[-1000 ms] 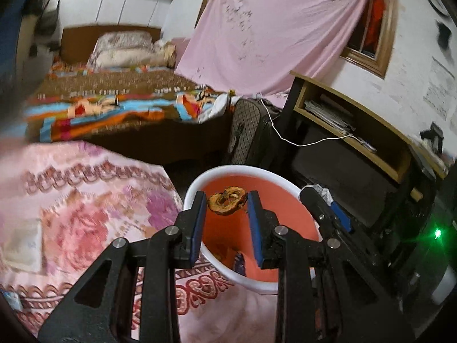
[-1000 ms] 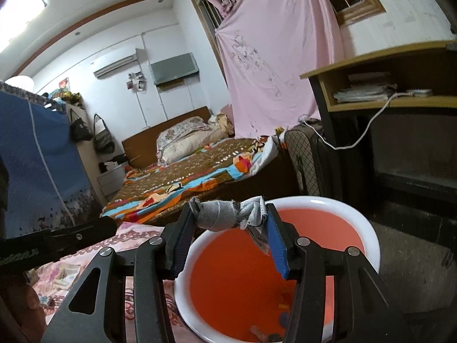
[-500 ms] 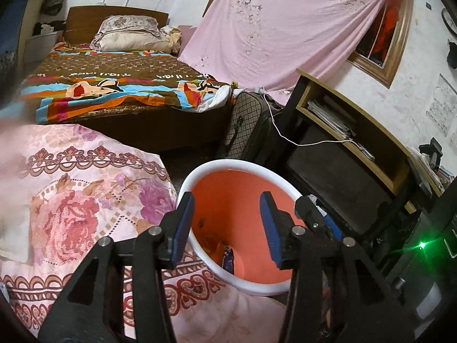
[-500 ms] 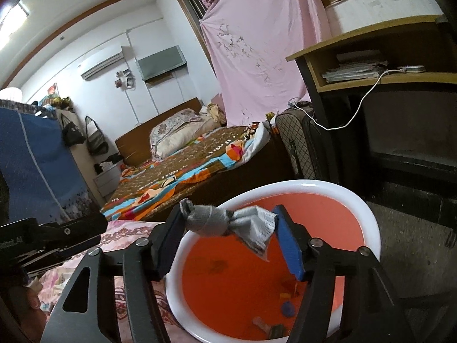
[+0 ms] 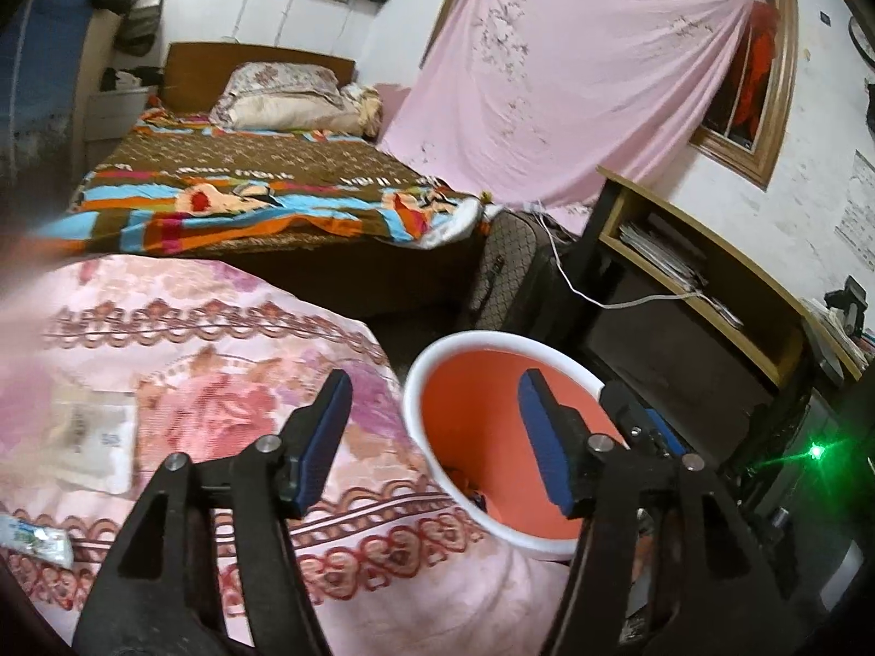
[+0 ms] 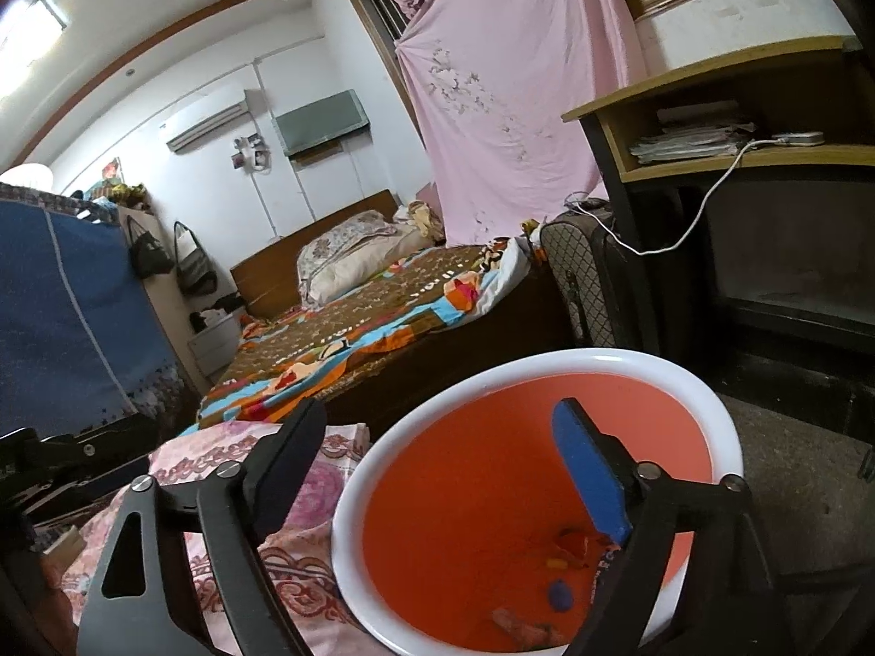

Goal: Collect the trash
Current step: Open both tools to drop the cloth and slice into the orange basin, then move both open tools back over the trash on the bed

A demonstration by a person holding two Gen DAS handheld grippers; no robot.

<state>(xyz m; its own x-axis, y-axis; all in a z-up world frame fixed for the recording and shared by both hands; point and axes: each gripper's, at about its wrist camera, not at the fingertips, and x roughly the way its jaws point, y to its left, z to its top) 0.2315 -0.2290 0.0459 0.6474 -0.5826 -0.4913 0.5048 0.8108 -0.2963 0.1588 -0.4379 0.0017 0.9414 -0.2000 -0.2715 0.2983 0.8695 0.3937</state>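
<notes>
A bin (image 5: 481, 334) with a white rim and orange inside stands beside a pink floral blanket (image 5: 219, 393). My left gripper (image 5: 436, 382) hangs over the bin's near-left rim, its jaws opening with nothing between them. My right gripper (image 6: 440, 410) is above the bin (image 6: 547, 361), its jaws opening wide and also empty. Small scraps lie on the bin's bottom: orange bits (image 6: 571, 544), a blue piece (image 6: 559, 596) and a brownish piece (image 6: 514, 620). A paper packet (image 5: 93, 445) and a white-green wrapper (image 5: 33, 536) lie on the blanket to the left.
Behind the blanket stands a bed (image 5: 246, 202) with a colourful cover. Right of the bin are a dark suitcase (image 5: 514, 268) and a wooden desk (image 5: 700, 273) with papers and a white cable. A pink sheet (image 5: 574, 87) hangs over the window.
The brown scrap left the left jaws and the grey rag left the right jaws; both are gone from between the pads. Both grippers have opened wider. The left view has swung toward the blanket.
</notes>
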